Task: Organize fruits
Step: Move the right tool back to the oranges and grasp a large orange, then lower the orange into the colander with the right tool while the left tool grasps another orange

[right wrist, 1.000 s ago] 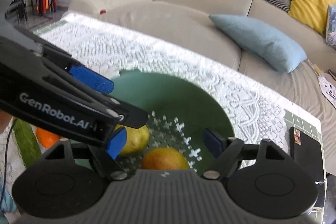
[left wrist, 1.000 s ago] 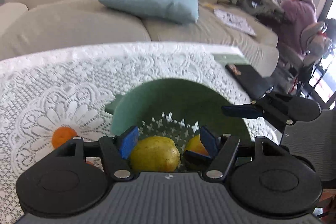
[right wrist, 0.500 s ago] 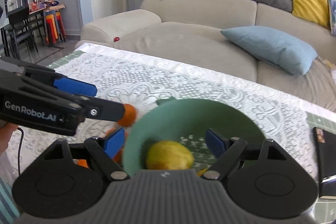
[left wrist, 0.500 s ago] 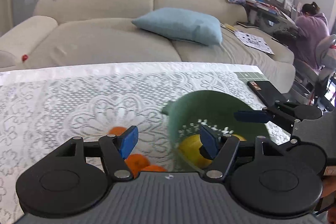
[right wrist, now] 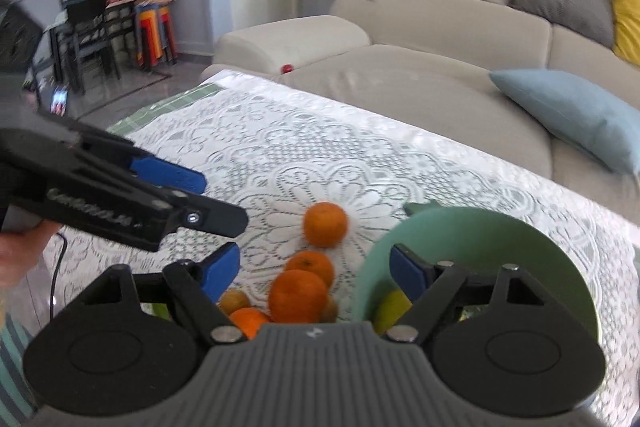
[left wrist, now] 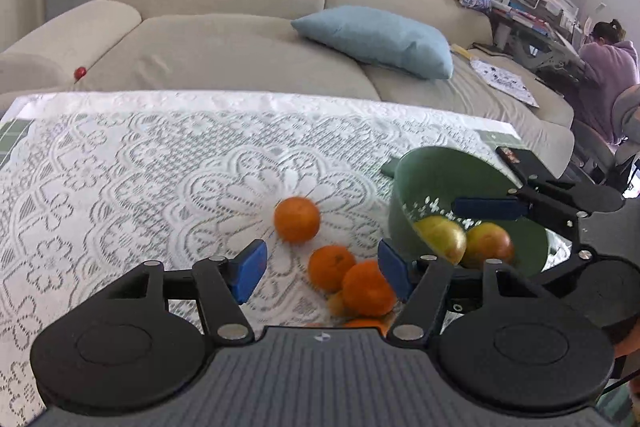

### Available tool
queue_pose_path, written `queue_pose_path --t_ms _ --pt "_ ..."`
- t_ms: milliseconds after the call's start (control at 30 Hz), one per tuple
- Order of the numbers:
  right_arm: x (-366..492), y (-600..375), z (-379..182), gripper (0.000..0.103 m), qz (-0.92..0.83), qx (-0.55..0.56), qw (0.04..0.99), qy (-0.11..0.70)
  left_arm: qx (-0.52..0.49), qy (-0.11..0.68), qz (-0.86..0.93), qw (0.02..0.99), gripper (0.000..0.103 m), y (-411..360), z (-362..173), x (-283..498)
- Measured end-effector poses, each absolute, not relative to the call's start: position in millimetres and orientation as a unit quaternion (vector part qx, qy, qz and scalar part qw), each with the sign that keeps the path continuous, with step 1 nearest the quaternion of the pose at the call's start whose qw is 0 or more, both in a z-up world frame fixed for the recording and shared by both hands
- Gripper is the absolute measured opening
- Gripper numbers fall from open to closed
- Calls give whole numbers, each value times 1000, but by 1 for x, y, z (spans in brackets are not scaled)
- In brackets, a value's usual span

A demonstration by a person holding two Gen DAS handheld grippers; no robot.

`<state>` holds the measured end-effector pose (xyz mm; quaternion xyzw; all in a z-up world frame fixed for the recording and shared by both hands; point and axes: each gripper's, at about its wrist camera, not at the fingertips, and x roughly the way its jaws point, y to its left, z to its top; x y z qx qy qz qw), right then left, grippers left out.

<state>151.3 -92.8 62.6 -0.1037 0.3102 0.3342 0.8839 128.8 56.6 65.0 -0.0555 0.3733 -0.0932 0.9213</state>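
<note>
- Behind the lace-covered bench (left wrist: 120, 187) runs a beige sofa (left wrist: 224, 43) with a blue cushion (left wrist: 376, 35).
- Both my grippers hover empty; the left gripper (left wrist: 320, 269) has its jaws apart and closing with nothing pressed, and the right gripper (right wrist: 314, 269) reads the same.
- Loose oranges (left wrist: 297, 219) lie clustered on the lace just beside the green bowl (left wrist: 448, 171), which already holds a yellow fruit (left wrist: 440, 237) and a reddish fruit (left wrist: 490, 245).
- I judge I'm lining up the next pick: bring the left jaws down around the nearest orange (left wrist: 368, 289), clamp, then carry it over the bowl's rim.
</note>
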Motion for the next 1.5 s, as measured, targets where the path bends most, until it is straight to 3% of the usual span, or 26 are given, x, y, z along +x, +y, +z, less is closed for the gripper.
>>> queue_pose_path --t_ms 300,633,733,1500 --pt "135 -65 50 48 367 -171 860 310 -37 391 -97 914 67 67 52 116" --pt "135 -52 31 47 352 -222 853 316 -21 418 -87 904 65 70 38 110" --pt "138 -49 27 41 343 -233 853 318 -19 418 -89 904 65 70 39 110" --pt "144 -42 18 41 320 -272 853 309 -6 424 -106 899 65 63 38 111"
